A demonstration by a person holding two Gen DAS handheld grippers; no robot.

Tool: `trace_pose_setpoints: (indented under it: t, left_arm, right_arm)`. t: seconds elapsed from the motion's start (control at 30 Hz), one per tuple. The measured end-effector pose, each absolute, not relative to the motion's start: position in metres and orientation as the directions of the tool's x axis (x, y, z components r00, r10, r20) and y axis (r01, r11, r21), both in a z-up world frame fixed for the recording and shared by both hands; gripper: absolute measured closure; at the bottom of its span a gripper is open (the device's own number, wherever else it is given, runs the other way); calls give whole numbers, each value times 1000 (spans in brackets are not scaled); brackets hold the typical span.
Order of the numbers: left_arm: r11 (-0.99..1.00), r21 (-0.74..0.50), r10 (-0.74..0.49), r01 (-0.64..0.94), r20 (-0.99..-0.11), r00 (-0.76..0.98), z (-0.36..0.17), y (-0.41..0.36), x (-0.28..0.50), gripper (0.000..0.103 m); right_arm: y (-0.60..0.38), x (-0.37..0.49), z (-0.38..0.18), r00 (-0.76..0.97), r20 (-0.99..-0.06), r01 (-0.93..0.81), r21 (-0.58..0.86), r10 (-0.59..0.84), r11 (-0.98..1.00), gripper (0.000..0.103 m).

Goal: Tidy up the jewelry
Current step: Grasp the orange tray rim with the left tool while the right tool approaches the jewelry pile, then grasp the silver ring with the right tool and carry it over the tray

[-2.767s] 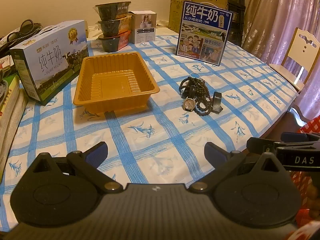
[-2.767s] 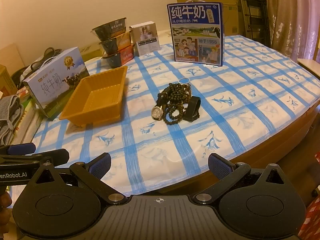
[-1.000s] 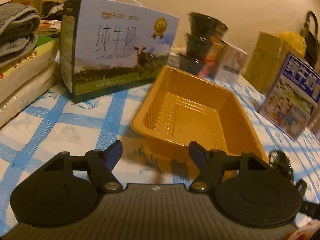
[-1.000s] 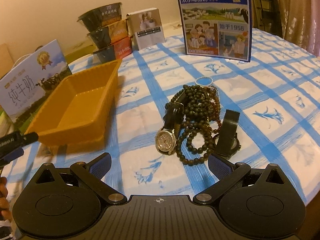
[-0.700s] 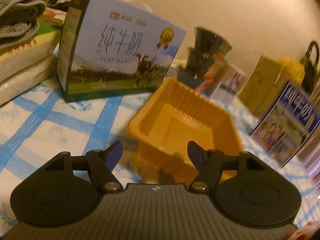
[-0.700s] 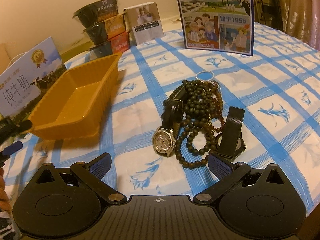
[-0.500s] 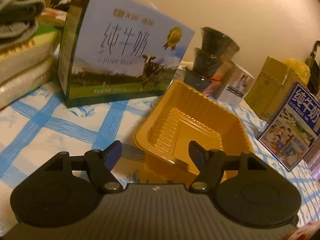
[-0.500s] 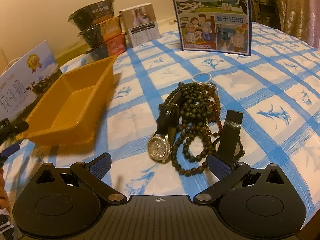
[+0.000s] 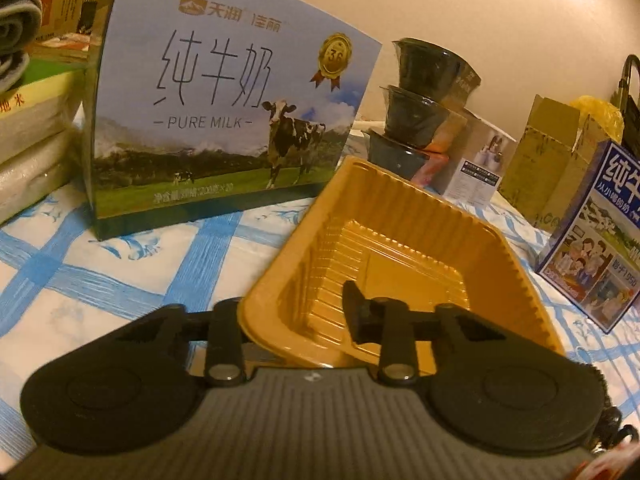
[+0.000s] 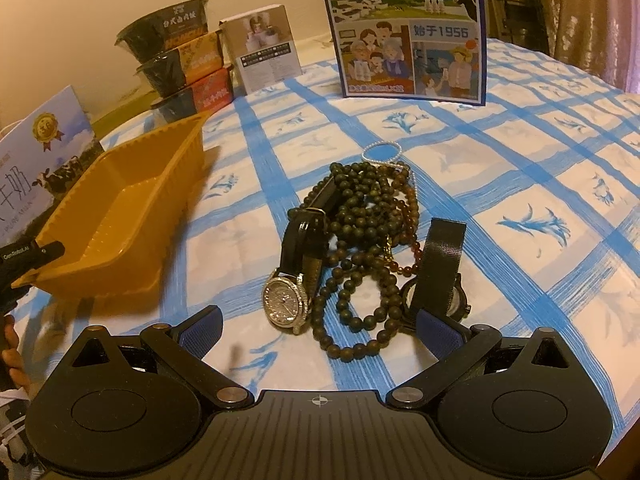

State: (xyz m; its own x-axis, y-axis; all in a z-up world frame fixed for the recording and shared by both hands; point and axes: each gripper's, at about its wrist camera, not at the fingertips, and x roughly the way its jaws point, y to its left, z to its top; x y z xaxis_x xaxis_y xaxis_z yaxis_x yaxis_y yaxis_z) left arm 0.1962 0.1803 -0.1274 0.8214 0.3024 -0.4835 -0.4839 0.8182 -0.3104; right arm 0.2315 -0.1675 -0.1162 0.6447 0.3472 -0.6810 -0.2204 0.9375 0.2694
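Observation:
An empty orange plastic tray sits on the blue-checked tablecloth. My left gripper straddles its near corner, one finger inside and one outside the wall; whether it pinches the wall I cannot tell. The tray also shows in the right wrist view. A jewelry pile lies right of it: a silver-faced watch, dark bead strands, a black mesh-band watch and a thin silver bracelet. My right gripper is open and empty, just in front of the pile.
A "Pure Milk" carton stands behind the tray. Stacked dark bowls, a small white box and a blue milk carton stand at the back. Stacked packages and a grey towel lie at the left.
My left gripper has moved forward onto the tray's near corner and its fingers have narrowed around the wall. My right gripper has moved closer to the jewelry pile, still open.

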Motion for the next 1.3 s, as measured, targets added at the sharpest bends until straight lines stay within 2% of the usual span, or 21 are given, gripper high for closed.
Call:
trace_pose_setpoints:
  t: [0.07, 0.1, 0.3, 0.43, 0.47, 0.5, 0.57, 0.7, 0.8, 1.03, 1.17, 1.2, 1.3]
  left_arm:
    - [821, -322, 288, -471, -478, 830, -127, 180, 195, 91]
    - [826, -318, 286, -466, -475, 832, -127, 179, 194, 93]
    - [881, -262, 252, -394, -443, 860, -113, 167, 184, 98]
    - [927, -176, 230, -331, -433, 872, -102, 157, 170, 98]
    - [936, -163, 217, -312, -429, 877, -99, 156, 165, 98]
    - [946, -148, 203, -289, -424, 883, -95, 155, 160, 98]
    - [963, -105, 183, -247, -416, 891, -89, 151, 151, 98]
    - [970, -46, 202, -239, -392, 897, -80, 147, 137, 98]
    - [975, -5, 205, -223, -377, 903, -80, 142, 136, 98]
    - [984, 6, 167, -176, -357, 919, -78, 143, 142, 98]
    - [988, 5, 148, -156, -356, 923, -77, 142, 144, 98]
    - [988, 4, 147, -156, -356, 923, -77, 141, 143, 98]
    - [988, -1, 143, -154, -356, 923, -78, 140, 142, 98]
  right_arm:
    - [-167, 231, -116, 647, -680, -221, 264, 344, 939, 0]
    - [-167, 231, -116, 648, -680, -221, 261, 342, 940, 0]
    - [-167, 227, -112, 662, -669, -236, 243, 339, 941, 0]
    - [-165, 222, -107, 674, -653, -258, 229, 345, 939, 1]
    - [-164, 220, -106, 677, -648, -268, 225, 349, 937, 4]
    - [-163, 219, -105, 678, -642, -281, 221, 357, 934, 14]
    - [-160, 218, -105, 667, -644, -312, 217, 375, 925, 23]
    - [-154, 217, -106, 660, -640, -333, 221, 394, 917, 34]
    - [-147, 221, -108, 672, -633, -341, 195, 384, 920, 40]
    - [-130, 229, -119, 687, -647, -348, 108, 331, 931, 49]
    - [-119, 230, -127, 698, -650, -365, 39, 301, 930, 62]
    - [-117, 229, -128, 704, -647, -370, 18, 293, 929, 70]
    - [-114, 228, -129, 719, -636, -387, -29, 281, 922, 71]
